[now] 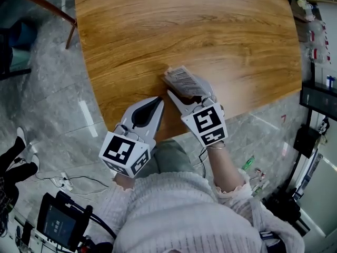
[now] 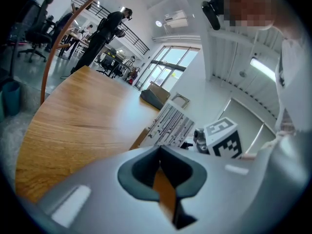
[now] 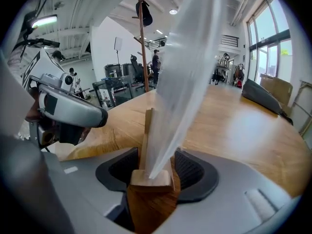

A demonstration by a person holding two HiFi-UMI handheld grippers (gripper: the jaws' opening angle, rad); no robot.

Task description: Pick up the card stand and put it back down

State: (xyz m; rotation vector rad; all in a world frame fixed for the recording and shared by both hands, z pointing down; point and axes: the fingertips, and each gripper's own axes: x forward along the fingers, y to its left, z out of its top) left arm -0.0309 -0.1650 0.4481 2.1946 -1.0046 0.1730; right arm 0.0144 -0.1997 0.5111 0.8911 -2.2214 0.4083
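The card stand (image 1: 183, 81) is a small wooden base with a clear sheet holding a printed card. It leans up and to the left near the front edge of the wooden table (image 1: 184, 25). My right gripper (image 1: 192, 96) is shut on its wooden base (image 3: 151, 177), with a pad on each side and the clear sheet (image 3: 180, 82) rising between the jaws. My left gripper (image 1: 157, 103) hovers just left of it over the table's edge, shut, with nothing between its pads. In the left gripper view the card stand (image 2: 170, 126) shows beyond the left gripper (image 2: 159, 152), beside the right gripper's marker cube (image 2: 224, 138).
The table's curved front edge runs just under both grippers, with grey floor below. A dark flat object (image 3: 263, 96) lies at the far side of the table. A tablet on a stand (image 1: 58, 223) and cables lie on the floor at lower left. Shelving (image 1: 316, 88) stands at the right.
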